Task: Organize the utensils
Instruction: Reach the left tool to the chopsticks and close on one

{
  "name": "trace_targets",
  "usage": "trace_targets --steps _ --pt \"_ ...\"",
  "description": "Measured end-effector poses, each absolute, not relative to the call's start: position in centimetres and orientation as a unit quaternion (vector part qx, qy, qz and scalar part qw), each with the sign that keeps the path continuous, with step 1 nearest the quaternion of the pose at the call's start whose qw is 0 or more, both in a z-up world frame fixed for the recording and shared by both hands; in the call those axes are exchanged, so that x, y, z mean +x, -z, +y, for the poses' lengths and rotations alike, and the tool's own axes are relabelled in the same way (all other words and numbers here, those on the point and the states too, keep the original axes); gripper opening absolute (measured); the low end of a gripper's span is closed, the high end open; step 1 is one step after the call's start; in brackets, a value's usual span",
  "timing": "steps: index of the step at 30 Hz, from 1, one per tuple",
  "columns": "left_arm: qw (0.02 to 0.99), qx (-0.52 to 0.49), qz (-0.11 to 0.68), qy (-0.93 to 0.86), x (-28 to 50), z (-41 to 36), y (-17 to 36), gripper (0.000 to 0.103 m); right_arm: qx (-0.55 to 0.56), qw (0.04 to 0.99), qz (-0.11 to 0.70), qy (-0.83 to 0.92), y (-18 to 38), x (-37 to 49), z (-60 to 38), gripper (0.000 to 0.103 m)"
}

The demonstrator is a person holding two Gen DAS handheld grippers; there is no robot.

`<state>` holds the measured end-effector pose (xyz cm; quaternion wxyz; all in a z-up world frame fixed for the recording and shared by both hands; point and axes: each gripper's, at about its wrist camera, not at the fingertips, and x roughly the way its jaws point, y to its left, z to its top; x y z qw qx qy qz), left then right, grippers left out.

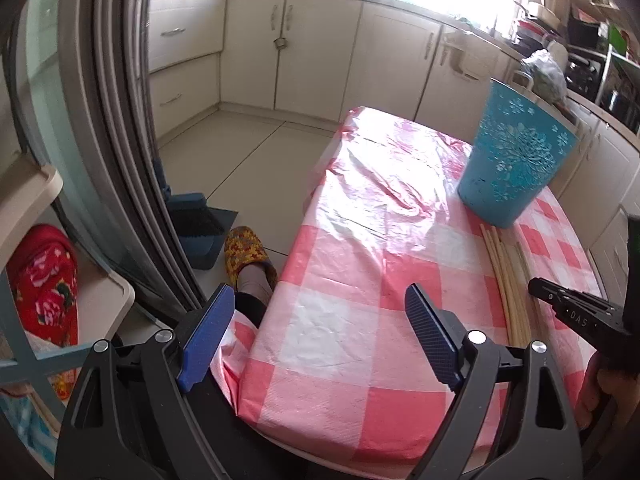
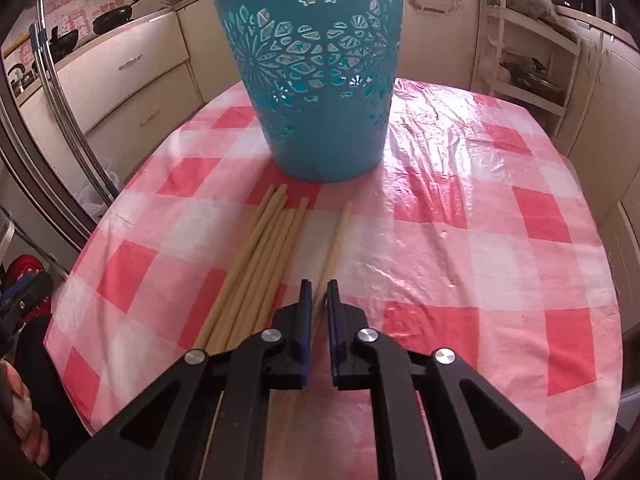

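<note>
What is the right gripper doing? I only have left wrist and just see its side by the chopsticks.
Observer: The right gripper is shut on a single chopstick, gripping it near its close end.
Operator: And the rest of them?
Observer: The bundle lies on the tablecloth just left of that chopstick in the right wrist view, apart from it and outside the jaws.
Operator: Where's the basket from there?
Observer: The blue basket stands upright straight ahead of the gripper, just past the chopsticks' far tips.
</note>
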<state>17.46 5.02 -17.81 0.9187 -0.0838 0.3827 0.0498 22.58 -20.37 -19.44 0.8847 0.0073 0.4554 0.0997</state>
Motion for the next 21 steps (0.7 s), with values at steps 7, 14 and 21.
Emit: trace_targets --steps 7,14,21 --pt "0.909 -0.057 0.412 0.006 20.8 -0.3 16.6 0.083 0.019 0.891 0.441 -0.103 18.9 20.6 -24.5 0.007" --pt "0.894 -0.020 0.448 0.017 26.2 -5.2 17.8 0.083 0.071 0.888 0.443 -0.102 19.7 20.6 -26.8 0.007" --pt "0.881 0.018 0.472 0.011 29.0 -8.0 19.8 0.083 0.080 0.886 0.441 -0.118 19.8 20.5 -26.9 0.007"
